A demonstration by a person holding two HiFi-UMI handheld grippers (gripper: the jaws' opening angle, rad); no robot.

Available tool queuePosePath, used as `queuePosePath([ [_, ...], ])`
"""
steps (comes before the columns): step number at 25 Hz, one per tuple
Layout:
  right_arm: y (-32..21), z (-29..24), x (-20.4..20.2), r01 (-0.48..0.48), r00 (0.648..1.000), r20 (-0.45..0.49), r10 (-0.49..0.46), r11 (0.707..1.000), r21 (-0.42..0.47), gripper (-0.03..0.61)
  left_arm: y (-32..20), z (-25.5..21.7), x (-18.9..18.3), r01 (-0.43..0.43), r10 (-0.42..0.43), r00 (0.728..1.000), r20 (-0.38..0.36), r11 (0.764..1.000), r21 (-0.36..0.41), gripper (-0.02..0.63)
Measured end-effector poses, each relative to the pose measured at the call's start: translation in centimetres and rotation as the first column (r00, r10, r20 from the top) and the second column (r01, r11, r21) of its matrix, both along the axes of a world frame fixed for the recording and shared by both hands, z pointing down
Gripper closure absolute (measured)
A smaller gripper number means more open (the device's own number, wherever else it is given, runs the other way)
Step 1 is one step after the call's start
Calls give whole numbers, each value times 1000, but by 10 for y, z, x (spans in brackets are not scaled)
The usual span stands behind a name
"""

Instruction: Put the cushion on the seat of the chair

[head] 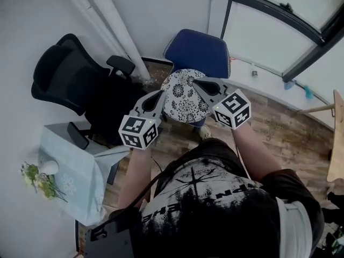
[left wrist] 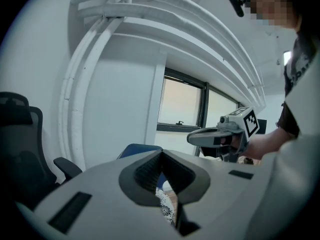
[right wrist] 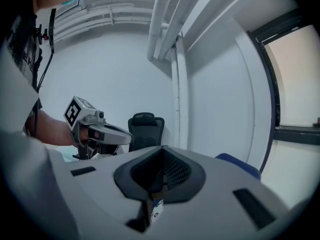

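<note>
Quick count from my end: two grippers, one cushion, two chairs, one small table. My left gripper (head: 163,94) and right gripper (head: 195,83) each have their jaws pinched tight on an edge of the cushion (head: 185,98), with patterned fabric poking out between the jaws in both gripper views. The cushion is round, white with a black flower print, and it hangs between the two grippers. In the head view it covers the front of the blue chair (head: 199,50); I can't tell whether it touches the seat. The black chair (head: 70,79) is off to the left, with the table (head: 72,160) under a pale cloth nearby, one bunch of flowers (head: 37,180) on it. As for writing, each gripper's cube shows only square markers, and the shirt (head: 215,198) has lettering I can't read.
</note>
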State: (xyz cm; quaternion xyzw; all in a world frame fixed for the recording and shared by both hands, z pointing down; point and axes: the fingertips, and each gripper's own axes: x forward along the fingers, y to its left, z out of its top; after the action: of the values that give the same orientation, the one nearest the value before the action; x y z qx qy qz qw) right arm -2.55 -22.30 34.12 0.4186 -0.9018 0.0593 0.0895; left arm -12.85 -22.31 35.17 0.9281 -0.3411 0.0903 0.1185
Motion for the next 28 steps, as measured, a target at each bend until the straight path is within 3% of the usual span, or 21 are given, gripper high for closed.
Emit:
queuePosePath([
  [12, 15, 3, -22, 39, 999, 5, -39, 999, -13, 561, 19, 2, -22, 47, -48, 999, 26, 999, 13, 598],
  [28, 27, 3, -32, 59, 998, -24, -60, 998, -16, 561, 30, 2, -17, 39, -40, 999, 30, 999, 15, 598],
])
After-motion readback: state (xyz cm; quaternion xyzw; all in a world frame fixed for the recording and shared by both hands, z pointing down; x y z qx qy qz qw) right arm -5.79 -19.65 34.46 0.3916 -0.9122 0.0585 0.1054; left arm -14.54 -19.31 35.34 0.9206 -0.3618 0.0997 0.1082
